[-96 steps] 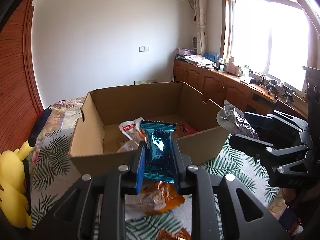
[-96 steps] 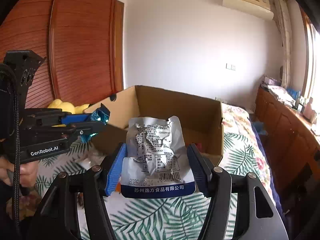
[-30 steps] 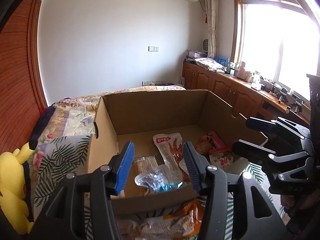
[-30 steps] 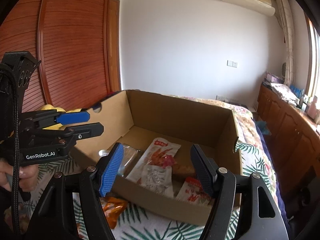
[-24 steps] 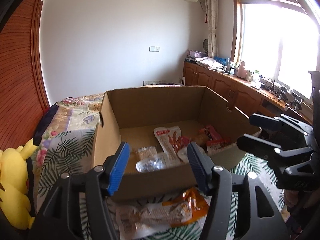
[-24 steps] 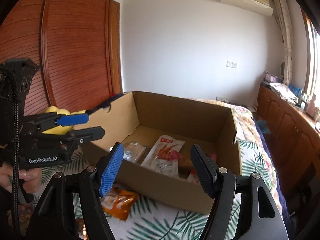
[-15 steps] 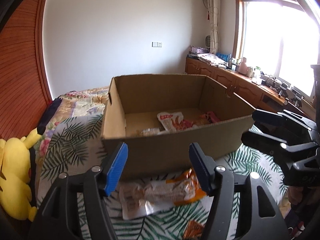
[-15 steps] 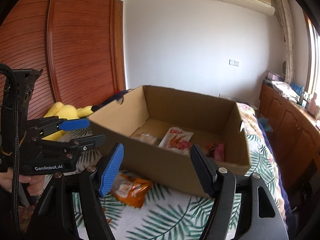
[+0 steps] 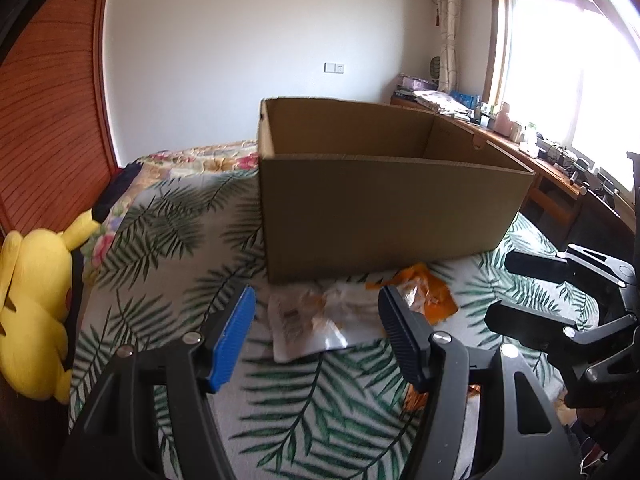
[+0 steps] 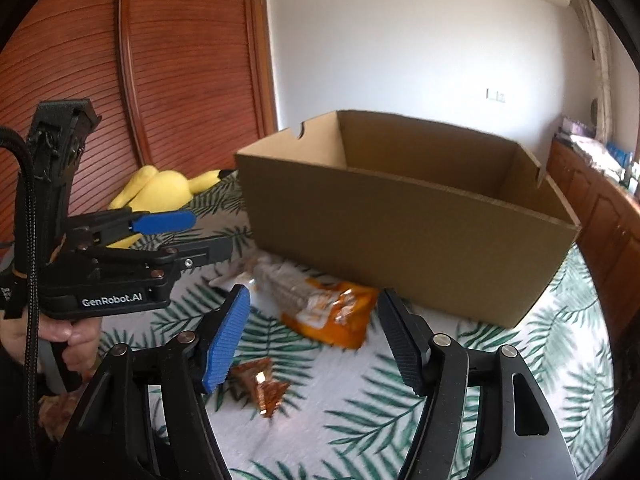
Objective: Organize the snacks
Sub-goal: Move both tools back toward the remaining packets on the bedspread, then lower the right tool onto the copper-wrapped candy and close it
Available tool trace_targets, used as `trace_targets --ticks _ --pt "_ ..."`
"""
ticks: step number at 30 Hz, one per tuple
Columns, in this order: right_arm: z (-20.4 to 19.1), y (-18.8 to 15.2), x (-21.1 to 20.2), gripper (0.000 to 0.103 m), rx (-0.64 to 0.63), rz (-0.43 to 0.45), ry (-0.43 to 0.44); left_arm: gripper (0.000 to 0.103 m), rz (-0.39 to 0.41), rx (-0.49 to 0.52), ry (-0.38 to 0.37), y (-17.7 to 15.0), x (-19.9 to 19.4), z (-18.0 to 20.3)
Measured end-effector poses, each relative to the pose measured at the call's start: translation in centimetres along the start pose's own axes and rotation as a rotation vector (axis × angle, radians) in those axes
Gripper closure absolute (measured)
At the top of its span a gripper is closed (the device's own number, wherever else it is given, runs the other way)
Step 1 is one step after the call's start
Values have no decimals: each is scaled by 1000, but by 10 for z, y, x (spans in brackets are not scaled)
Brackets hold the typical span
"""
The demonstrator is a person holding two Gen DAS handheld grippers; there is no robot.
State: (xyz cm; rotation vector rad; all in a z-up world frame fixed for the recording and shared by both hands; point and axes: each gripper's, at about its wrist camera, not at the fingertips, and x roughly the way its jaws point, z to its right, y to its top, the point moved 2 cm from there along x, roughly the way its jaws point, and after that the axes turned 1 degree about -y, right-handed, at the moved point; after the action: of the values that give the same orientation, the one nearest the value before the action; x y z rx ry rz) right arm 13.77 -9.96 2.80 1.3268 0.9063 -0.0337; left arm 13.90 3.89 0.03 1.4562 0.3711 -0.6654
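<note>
Both grippers empty; right gripper point(image 10: 314, 340) closing.

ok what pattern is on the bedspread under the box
Green palm leaves on white bedspread, clearest in the right wrist view, beneath the cardboard box.

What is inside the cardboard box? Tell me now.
Only the bare inner walls of the cardboard box show in either view. Its floor, and anything lying on it, is hidden behind the near wall.
</note>
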Motion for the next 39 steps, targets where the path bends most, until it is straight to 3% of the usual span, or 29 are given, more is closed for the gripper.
trace_targets --ticks 11,20,29,31,35,39 --pt "-25 -31 26 52 -12 -100 92 39 -21 -28 20 -29 -10 -8" --pt "-24 -50 39 54 -21 -173 103 39 -26 -24 24 -35 -15 -7" --pt "-29 -58 40 55 -63 -174 76 39 -40 -44 26 -41 -11 -12" --pt "-33 -59 42 59 -79 -170 61 39 -43 -45 26 -42 -10 -12" --pt "-30 -62 37 78 -71 -149 46 39 -43 -47 23 -41 -9 -10" --pt "-20 -65 31 80 -9 -125 57 39 -48 -44 16 -39 -4 -6"
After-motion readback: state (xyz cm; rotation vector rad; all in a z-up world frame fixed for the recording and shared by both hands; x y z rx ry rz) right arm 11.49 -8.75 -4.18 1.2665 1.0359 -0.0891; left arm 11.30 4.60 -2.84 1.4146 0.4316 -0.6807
